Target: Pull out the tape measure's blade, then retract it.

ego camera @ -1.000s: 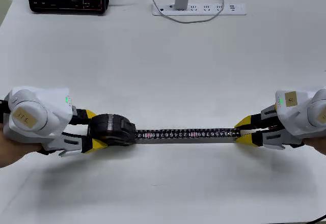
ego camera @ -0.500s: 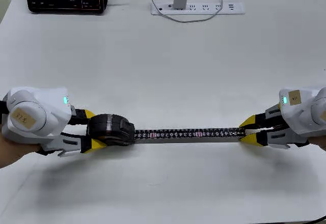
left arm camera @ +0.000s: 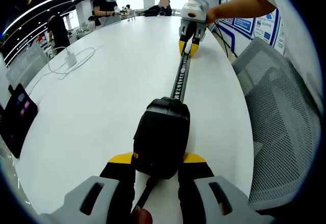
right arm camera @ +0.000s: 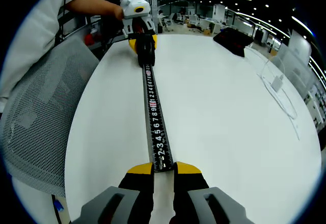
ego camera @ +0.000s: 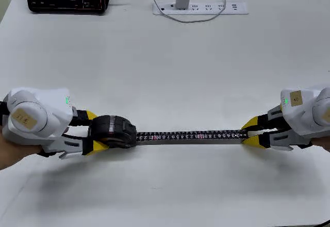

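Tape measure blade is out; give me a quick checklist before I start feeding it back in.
1. Left gripper shut on the tape measure case: ok.
2. Right gripper shut on the blade tip: ok.
3. Blade straight and flat along the table, no kink: ok.
4. Return path free; the power strip sits far off at the table's far edge: ok.
5. Blade lock released: cannot tell, the switch isn't visible.

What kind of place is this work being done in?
Probably an open-plan office or lab: a long white table with a power strip on it, a mesh chair beside it, and other people at the table's far end.
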